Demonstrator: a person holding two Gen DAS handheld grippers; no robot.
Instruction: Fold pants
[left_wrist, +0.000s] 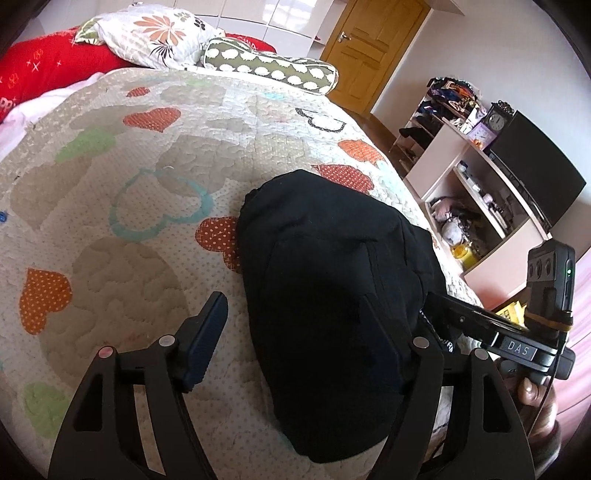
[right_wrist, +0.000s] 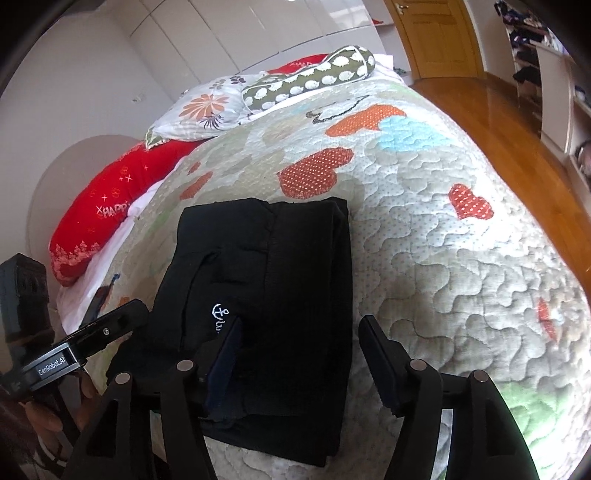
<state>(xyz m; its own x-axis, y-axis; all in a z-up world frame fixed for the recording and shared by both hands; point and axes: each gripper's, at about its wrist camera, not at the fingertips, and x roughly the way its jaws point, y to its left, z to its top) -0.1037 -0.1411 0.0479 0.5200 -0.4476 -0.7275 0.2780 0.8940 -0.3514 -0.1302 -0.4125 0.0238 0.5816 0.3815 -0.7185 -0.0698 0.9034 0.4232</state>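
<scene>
The black pants (left_wrist: 325, 266) lie folded into a compact stack on the heart-patterned quilt (left_wrist: 122, 192); in the right wrist view the pants (right_wrist: 280, 266) form a neat rectangle with a small white logo facing up. My left gripper (left_wrist: 295, 321) is open, its left finger over the quilt and its right finger over the pants. My right gripper (right_wrist: 299, 347) is open, its left finger over the near part of the stack and its right finger over the quilt (right_wrist: 443, 229). Neither holds cloth. Each gripper shows at the edge of the other's view.
Pillows lie at the head of the bed: a red one (left_wrist: 48, 70), a floral one (left_wrist: 155, 33) and a green bolster (left_wrist: 269, 66). Shelves (left_wrist: 472, 192) with clutter and a dark TV (left_wrist: 535, 166) stand beside the bed. A wooden door (left_wrist: 373, 48) and wood floor (right_wrist: 498, 122) lie beyond.
</scene>
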